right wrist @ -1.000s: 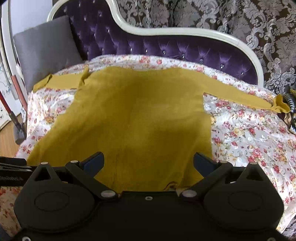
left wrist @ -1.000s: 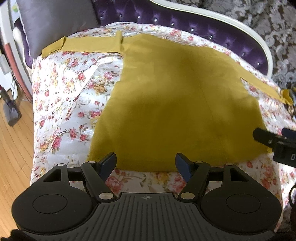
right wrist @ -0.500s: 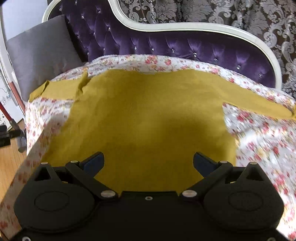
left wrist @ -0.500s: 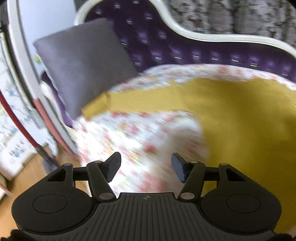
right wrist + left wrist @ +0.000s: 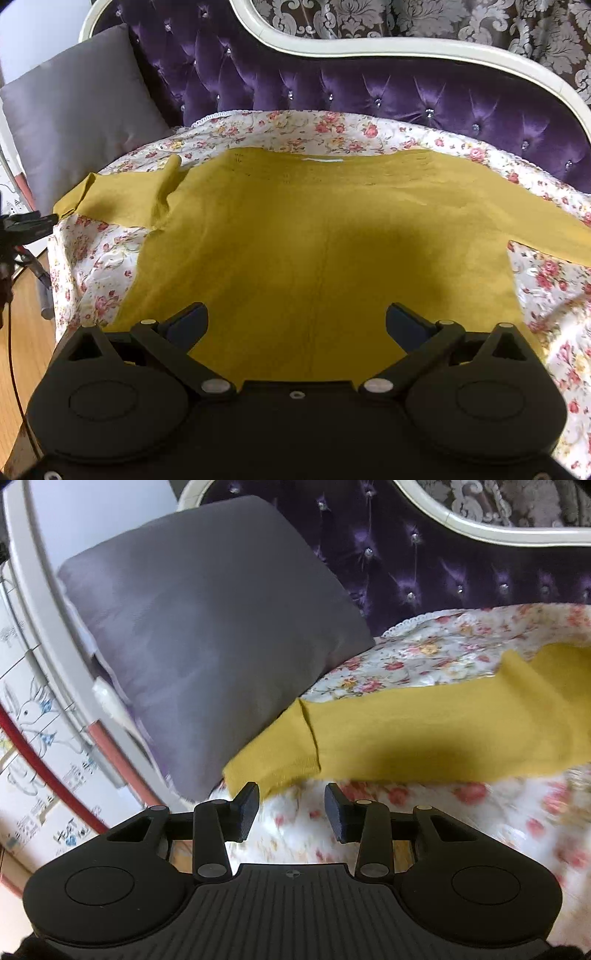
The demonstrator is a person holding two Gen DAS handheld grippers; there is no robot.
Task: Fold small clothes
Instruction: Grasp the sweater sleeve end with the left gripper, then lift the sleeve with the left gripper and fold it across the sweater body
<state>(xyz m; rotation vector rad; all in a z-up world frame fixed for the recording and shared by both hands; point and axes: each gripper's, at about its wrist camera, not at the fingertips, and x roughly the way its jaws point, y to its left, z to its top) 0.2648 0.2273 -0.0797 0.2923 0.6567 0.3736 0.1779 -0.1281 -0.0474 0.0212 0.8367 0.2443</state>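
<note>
A mustard-yellow long-sleeved top (image 5: 314, 236) lies spread flat on a floral bedspread (image 5: 295, 129), sleeves out to both sides. In the left wrist view its left sleeve (image 5: 424, 734) ends in a ribbed cuff (image 5: 273, 753) lying against a grey cushion. My left gripper (image 5: 291, 805) is open and empty, just short of that cuff. It shows at the left edge of the right wrist view (image 5: 26, 225). My right gripper (image 5: 297, 325) is open and empty above the top's lower hem, near the body's middle.
A grey cushion (image 5: 207, 627) leans at the bed's left end, against the purple tufted headboard (image 5: 369, 92) with a white frame. Wooden floor (image 5: 26, 314) lies left of the bed. White panels with drawings (image 5: 33, 716) stand at the far left.
My left gripper has swung left from the top's lower hem to the left sleeve cuff by the cushion. My right gripper has moved forward over the top's body. Both stay open.
</note>
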